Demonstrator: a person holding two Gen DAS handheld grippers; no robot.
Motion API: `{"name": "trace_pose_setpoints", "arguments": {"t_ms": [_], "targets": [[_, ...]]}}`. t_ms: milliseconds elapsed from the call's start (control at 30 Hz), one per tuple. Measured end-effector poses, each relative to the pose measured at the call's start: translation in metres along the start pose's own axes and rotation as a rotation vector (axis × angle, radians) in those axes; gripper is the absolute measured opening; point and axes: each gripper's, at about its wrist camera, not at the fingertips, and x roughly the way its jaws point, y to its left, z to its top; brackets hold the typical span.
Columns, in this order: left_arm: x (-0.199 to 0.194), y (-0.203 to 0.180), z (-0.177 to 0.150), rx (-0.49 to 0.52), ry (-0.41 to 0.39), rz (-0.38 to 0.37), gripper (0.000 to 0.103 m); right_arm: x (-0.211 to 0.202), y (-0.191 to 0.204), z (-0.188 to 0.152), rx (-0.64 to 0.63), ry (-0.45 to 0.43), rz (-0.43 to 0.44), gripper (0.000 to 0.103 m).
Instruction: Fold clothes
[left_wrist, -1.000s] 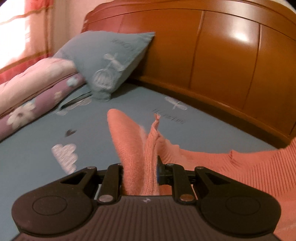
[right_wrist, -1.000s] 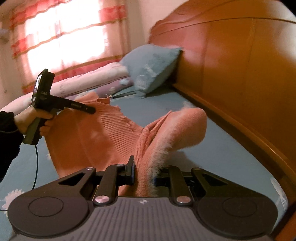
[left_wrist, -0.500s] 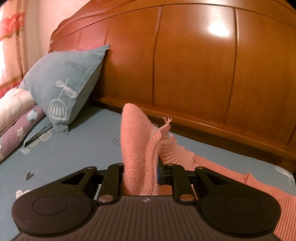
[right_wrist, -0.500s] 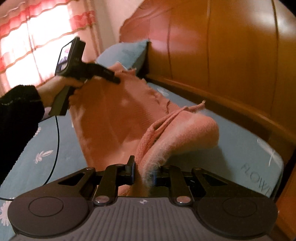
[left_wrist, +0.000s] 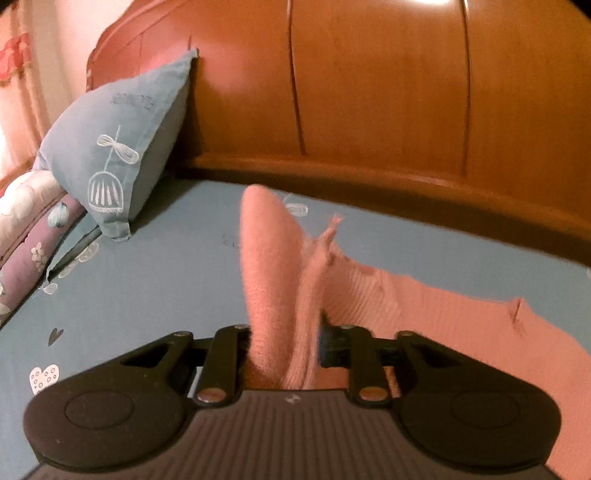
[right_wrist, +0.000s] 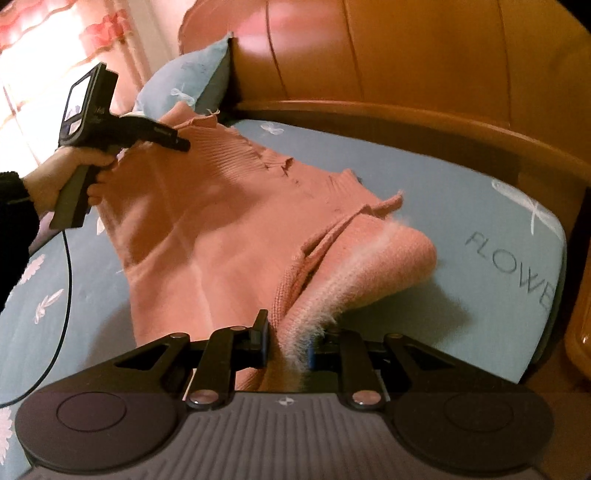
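Observation:
A pink knit sweater (right_wrist: 207, 229) is stretched across the blue bed sheet (left_wrist: 147, 295), its neck edge toward the headboard. My left gripper (left_wrist: 284, 332) has a fuzzy sleeve fold and ribbed edge standing up between its fingers; its jaws are opening while the cloth still fills the gap. The right wrist view shows that same left gripper (right_wrist: 177, 142) at the sweater's far corner, held by a person's hand (right_wrist: 55, 181). My right gripper (right_wrist: 286, 332) is shut on the near corner, a fuzzy sleeve bulging past its fingers. Both corners hang low over the sheet.
A wooden headboard (left_wrist: 369, 92) runs along the far side. A blue pillow (left_wrist: 118, 147) leans on it at the left, beside a rolled floral quilt (left_wrist: 26, 229). The mattress ends at the right (right_wrist: 554, 295). A black cable (right_wrist: 68, 277) hangs from the left gripper.
Both grippers have sunk toward the bed with the sweater, and the left one has swung closer to the headboard. The sweater's body now lies flatter on the sheet.

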Motion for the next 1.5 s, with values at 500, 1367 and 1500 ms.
{"name": "trace_pose_setpoints", "arguments": {"t_ms": [500, 1367, 1500], "targets": [[-0.027, 0.048, -0.012, -0.062, -0.028, 0.132, 0.071, -0.011, -0.01, -0.016, 0.05, 0.017, -0.004, 0.03], [-0.118, -0.026, -0.16, -0.096, -0.022, -0.309, 0.073, -0.05, -0.006, -0.01, 0.046, -0.031, -0.055, 0.052], [-0.132, -0.051, -0.171, -0.026, -0.054, -0.357, 0.073, -0.075, -0.019, -0.009, 0.07, -0.092, -0.1, 0.056]]}}
